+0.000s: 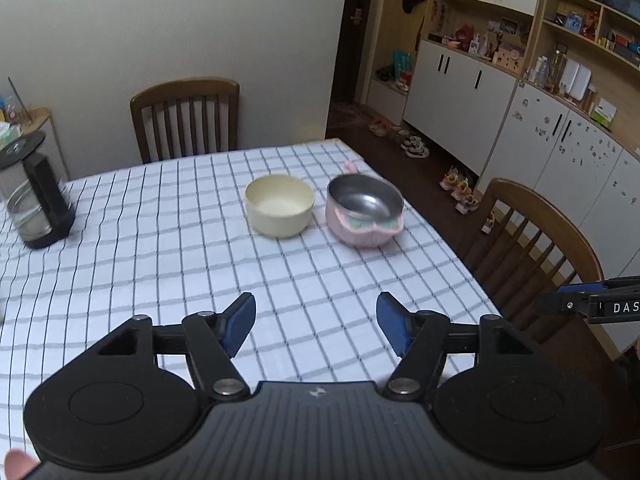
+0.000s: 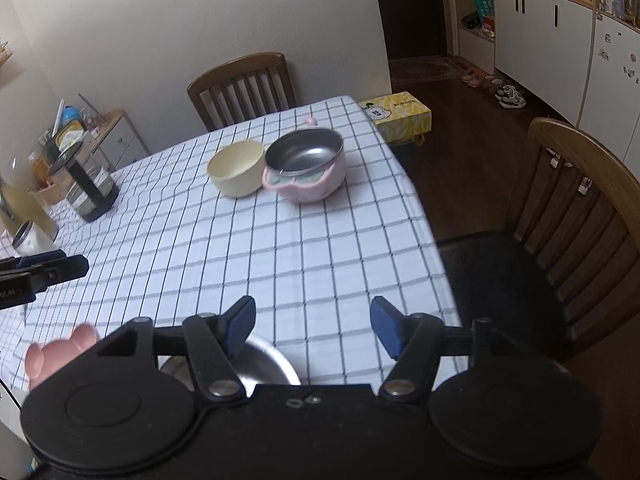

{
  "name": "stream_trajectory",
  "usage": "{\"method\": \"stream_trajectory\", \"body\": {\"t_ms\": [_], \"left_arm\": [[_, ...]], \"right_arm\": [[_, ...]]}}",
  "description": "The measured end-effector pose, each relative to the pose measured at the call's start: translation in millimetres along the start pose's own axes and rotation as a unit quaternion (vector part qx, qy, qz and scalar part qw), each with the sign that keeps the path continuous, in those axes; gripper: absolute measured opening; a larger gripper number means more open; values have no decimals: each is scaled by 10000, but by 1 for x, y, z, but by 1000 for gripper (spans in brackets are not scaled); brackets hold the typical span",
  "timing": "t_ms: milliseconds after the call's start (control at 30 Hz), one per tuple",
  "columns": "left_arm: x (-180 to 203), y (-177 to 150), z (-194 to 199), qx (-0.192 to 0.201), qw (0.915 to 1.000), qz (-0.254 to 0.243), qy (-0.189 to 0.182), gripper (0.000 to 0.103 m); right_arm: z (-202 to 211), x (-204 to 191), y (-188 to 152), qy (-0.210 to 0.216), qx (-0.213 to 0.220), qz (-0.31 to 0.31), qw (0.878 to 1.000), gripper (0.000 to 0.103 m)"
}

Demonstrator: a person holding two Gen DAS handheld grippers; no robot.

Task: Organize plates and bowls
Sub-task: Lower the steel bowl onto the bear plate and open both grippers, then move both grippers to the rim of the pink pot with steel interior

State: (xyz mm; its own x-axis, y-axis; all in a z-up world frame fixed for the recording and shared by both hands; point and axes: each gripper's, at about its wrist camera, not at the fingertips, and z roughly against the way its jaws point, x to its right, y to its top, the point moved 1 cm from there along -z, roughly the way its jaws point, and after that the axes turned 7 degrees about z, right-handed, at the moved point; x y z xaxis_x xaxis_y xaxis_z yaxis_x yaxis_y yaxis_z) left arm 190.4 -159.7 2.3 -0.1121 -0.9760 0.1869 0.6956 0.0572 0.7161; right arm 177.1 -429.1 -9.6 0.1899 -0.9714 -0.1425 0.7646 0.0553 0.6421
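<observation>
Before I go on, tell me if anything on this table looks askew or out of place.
One thing: the steel liner of the pink bowl sits tilted, its rim raised on one side instead of seated flat in the shell. The cream bowl beside it stands upright. No spills or damage show on the checked tablecloth.

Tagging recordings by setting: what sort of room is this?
Likely a home dining area: a table with a checked cloth, wooden chairs drawn up to it, and white cabinets with cluttered household shelves above.
</observation>
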Motion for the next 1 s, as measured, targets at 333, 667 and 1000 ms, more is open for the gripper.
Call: {"method": "stream_trajectory", "body": {"t_ms": [333, 667, 1000], "left_arm": [[32, 47, -65, 184, 9998, 1, 56, 78], [41, 87, -147, -99, 9996, 123, 213, 79], [45, 99, -222, -624, 9966, 273, 457, 79]], "right_arm": [[-37, 32, 57, -90, 176, 193, 9996, 83], [-101, 48, 110, -218, 248, 550, 9979, 96], [-162, 50, 141, -213, 67, 962, 9951, 94]]}}
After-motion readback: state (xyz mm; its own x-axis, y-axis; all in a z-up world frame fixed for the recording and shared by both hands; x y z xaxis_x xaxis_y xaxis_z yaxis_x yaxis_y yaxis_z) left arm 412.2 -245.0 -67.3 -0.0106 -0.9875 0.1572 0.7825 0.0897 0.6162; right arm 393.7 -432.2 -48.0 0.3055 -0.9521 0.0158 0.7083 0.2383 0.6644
